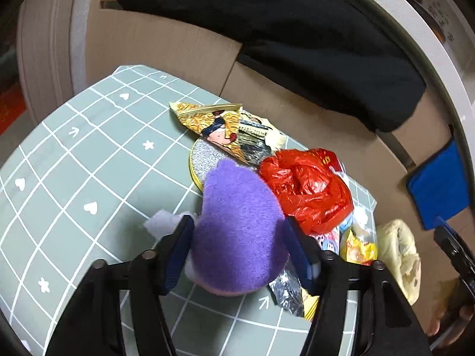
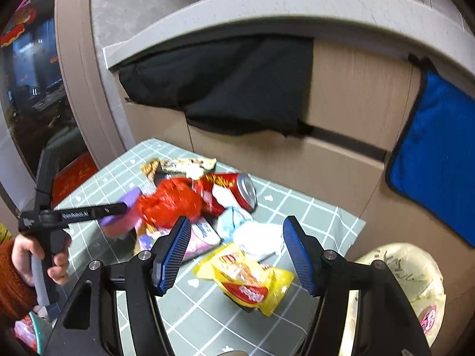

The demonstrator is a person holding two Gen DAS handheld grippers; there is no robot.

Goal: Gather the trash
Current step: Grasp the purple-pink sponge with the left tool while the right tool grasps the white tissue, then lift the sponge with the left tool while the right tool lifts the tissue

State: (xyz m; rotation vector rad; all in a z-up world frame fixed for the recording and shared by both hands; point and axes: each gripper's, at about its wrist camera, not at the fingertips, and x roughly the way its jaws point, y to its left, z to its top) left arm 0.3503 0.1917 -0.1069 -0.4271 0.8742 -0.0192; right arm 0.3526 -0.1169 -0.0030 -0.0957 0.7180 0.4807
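Straddling the purple sponge (image 1: 237, 231), the left gripper (image 1: 237, 246) has its two blue pads (image 1: 178, 249) at the sponge's flanks, half-closed around it; they look to be touching or nearly touching its sides, but a firm pinch cannot be confirmed, so I take it as not yet gripped. The sponge lies dead ahead of that gripper and under it, on the green checked mat (image 1: 74, 163), at the near-left edge of the trash pile; its long axis runs away from the camera along the fingers, its far rounded end pointing at the red bag (image 1: 305, 190) and the foil wrapper (image 1: 231, 127) beyond. Closing straight across its short width would be the natural move. The right gripper (image 2: 237, 255) hangs wide and empty above the other side of the pile. The yellow packet (image 2: 246, 281) lies just below and between its fingers, long axis slanting from upper left to lower right; white tissue (image 2: 258, 240) sits just past it, and the red can (image 2: 234, 190) lies on its side farther off, silver top toward the right. The left hand is nearer the sponge, the right nearer the packet. A bag-lined bin (image 2: 397, 281) stands off the mat's right edge.
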